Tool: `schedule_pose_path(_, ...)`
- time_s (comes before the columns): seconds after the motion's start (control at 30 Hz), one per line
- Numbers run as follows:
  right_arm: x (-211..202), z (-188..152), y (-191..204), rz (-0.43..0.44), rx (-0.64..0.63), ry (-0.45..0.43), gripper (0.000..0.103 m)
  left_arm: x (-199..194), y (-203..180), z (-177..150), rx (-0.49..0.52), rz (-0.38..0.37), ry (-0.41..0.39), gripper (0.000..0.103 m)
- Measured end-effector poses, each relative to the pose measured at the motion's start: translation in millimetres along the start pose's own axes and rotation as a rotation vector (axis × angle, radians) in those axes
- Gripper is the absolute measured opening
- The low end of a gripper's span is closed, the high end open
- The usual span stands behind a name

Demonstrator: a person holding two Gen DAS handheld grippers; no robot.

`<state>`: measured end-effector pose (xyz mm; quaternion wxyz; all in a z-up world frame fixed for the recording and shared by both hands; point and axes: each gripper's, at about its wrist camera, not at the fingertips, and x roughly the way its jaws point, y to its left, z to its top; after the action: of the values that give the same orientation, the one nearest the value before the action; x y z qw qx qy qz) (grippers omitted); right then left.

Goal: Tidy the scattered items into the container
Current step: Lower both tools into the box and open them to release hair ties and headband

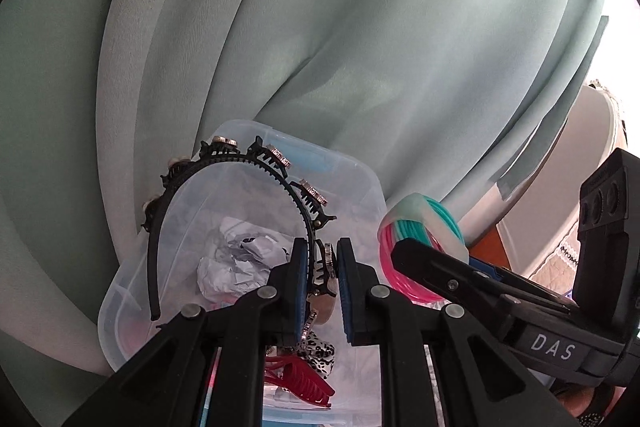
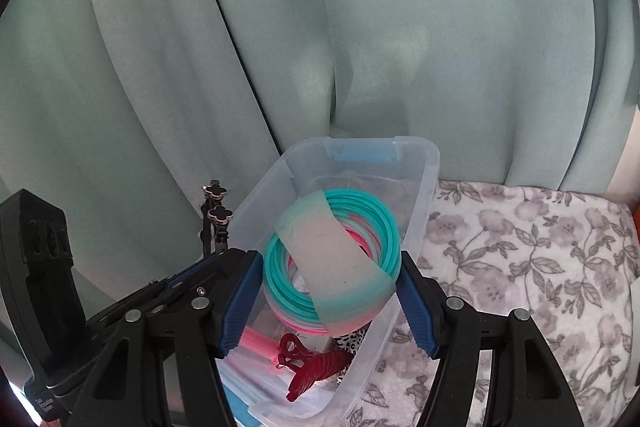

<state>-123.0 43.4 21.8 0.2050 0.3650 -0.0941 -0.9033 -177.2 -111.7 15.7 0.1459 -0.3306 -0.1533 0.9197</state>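
Left wrist: left tongs [image 1: 322, 281] clamp headband [image 1: 224, 163]; right tongs [image 2: 328, 301] grip bangle stack [image 2: 334, 259] over container [image 2: 424, 171].

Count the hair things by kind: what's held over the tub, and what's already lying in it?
Black headband, held: 1
Banded bundle of teal and pink hoops, held: 1
Red claw clip in the clear tub: 1
Leopard-print piece in tub: 1
Total: 4
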Motion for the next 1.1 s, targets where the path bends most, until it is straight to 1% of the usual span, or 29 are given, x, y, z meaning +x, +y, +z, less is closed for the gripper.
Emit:
schedule_pose_path(0.07,1.9,-0.3,-1.5,0.0,0.006,0.005,0.069,-1.4,5.4,-2.6,-0.004,-0.003,0.003,0.015)
schedule_pose_path(0.1,3.2,-0.4,-2.8,-0.001,0.009,0.005,0.069,-8.4,6.3,-7.9,-0.006,-0.005,0.004,0.015)
schedule_pose_path(0.27,1.0,1.8,-7.6,-0.01,0.022,-0.008,0.069,-16.4,-1.6,-9.8,-0.004,-0.03,0.013,0.014)
schedule_pose_path(0.47,-4.4,6.1,-13.9,-0.02,0.032,-0.034,0.069,-13.2,-6.5,-11.3,0.0,-0.071,0.023,0.015)
schedule_pose_path(0.53,-3.3,6.4,-11.8,-0.018,0.024,-0.028,0.069,-15.4,-3.7,-11.0,-0.009,-0.062,0.026,0.015)
schedule_pose_path(0.8,8.3,2.1,4.4,0.008,-0.018,0.006,0.07,-20.2,18.1,-11.7,-0.052,0.011,0.036,0.018)
schedule_pose_path(1.0,8.2,4.1,11.6,0.013,-0.046,-0.017,0.07,-25.4,23.5,-12.3,-0.063,0.032,0.025,0.018)
schedule_pose_path(1.03,7.6,4.4,12.8,0.01,-0.051,-0.018,0.07,-26.4,23.6,-12.5,-0.063,0.034,0.024,0.019)
schedule_pose_path(1.1,6.8,4.2,14.1,0.009,-0.053,-0.019,0.07,-28.3,23.4,-13.1,-0.062,0.039,0.027,0.026)
